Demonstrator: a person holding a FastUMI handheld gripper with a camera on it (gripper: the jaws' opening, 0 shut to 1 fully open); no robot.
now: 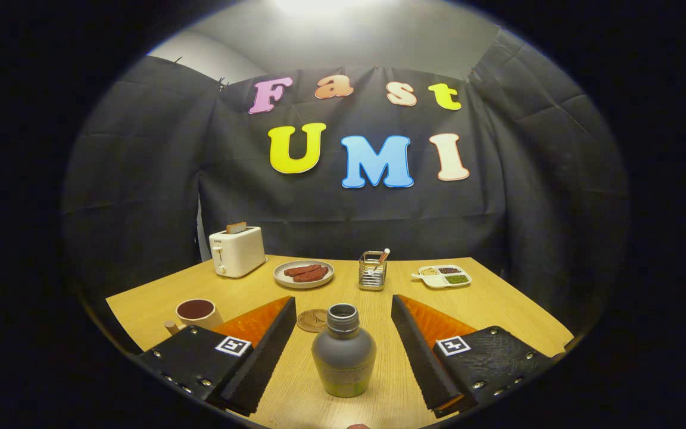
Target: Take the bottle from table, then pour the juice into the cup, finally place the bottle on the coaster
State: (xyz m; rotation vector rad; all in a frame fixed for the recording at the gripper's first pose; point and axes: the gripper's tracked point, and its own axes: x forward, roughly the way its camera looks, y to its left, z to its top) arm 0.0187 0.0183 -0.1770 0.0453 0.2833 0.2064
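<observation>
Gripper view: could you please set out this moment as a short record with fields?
gripper: open, fingers either side of the bottle, not touching it
bottle: grey round-bodied bottle, upright, uncapped, between the fingers
coaster: round brown coaster, bare, just beyond the bottle
cup: beige handled cup with dark liquid, beside the left finger
table: light wooden table
far side: white toaster, grey plate of sausages, wire utensil holder, white divided dish

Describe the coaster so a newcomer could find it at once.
Start at the wooden table. The open gripper has a grey bottle standing between its fingers; the coaster lies just beyond it, towards the cup. It is the only small, flat, brown disc there.
</observation>
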